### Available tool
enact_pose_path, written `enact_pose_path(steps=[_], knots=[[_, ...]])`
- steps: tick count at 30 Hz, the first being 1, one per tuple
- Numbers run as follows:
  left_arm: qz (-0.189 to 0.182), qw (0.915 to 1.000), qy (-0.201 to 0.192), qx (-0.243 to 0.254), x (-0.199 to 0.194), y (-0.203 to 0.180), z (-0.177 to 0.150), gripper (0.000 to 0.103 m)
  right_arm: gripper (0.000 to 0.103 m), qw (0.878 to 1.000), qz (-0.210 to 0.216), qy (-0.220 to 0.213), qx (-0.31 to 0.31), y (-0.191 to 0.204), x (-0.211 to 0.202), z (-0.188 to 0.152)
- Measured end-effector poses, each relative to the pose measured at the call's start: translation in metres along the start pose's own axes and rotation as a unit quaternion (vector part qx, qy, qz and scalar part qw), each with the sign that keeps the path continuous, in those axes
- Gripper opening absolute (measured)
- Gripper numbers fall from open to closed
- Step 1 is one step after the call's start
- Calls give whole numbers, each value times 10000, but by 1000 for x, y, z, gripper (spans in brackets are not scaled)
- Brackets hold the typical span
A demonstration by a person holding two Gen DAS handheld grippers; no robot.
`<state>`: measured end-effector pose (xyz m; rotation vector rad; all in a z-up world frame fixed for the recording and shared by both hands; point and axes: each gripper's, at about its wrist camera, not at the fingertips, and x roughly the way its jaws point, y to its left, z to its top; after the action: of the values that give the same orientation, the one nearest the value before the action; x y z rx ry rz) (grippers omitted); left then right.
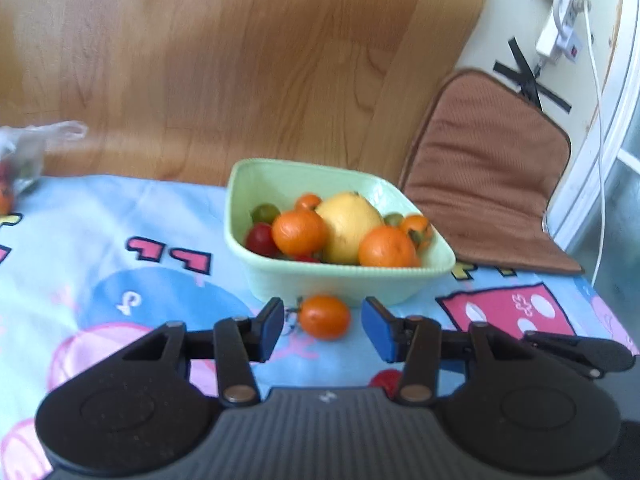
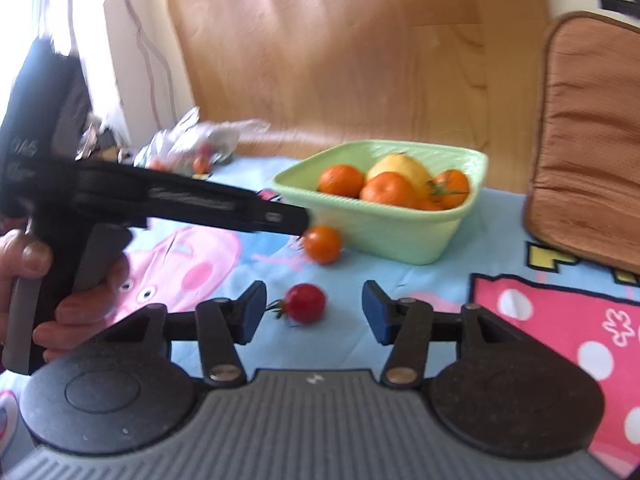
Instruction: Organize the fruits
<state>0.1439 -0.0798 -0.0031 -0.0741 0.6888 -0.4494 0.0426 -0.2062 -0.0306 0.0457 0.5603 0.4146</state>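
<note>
A pale green bowl (image 1: 352, 284) on the cartoon-print cloth holds oranges, a yellow lemon, red and green small fruits. It also shows in the right wrist view (image 2: 400, 236). A small orange tomato (image 1: 325, 317) lies on the cloth just in front of the bowl, between the open fingers of my left gripper (image 1: 323, 330). My right gripper (image 2: 314, 316) is open around a red cherry tomato (image 2: 305, 303) on the cloth. The orange tomato (image 2: 322, 244) lies beyond it, at the tip of the left gripper's body (image 2: 160, 200).
A clear plastic bag with small fruits (image 2: 196, 144) lies at the cloth's far left. A brown cushion (image 1: 488, 176) leans at the right behind the bowl. A wooden panel (image 1: 240, 60) rises behind the table. A power strip and cable (image 1: 560, 36) hang on the wall.
</note>
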Motion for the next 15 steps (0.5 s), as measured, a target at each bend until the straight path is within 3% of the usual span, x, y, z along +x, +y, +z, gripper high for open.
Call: enact_pose_path(steps=[2, 6, 7, 8, 9, 15], knots=[[175, 9997, 24, 185, 9, -6, -1, 51, 57, 9999, -38, 116, -110, 4, 9, 1], [352, 9987, 201, 306, 29, -8, -1, 50, 57, 9992, -101, 357, -114, 5, 28, 3], [319, 9987, 267, 288, 33, -7, -1, 46, 55, 9992, -116, 347, -152, 5, 27, 3], [324, 9987, 240, 318, 34, -8, -3, 35, 42, 9991, -139, 348, -209, 7, 28, 3], [371, 9983, 220, 385, 34, -11, -5, 34, 34, 9988, -192, 368, -276, 7, 28, 2], [301, 9983, 162, 473, 3, -15, -20, 34, 33, 9987, -165, 323, -351, 16, 9, -10]])
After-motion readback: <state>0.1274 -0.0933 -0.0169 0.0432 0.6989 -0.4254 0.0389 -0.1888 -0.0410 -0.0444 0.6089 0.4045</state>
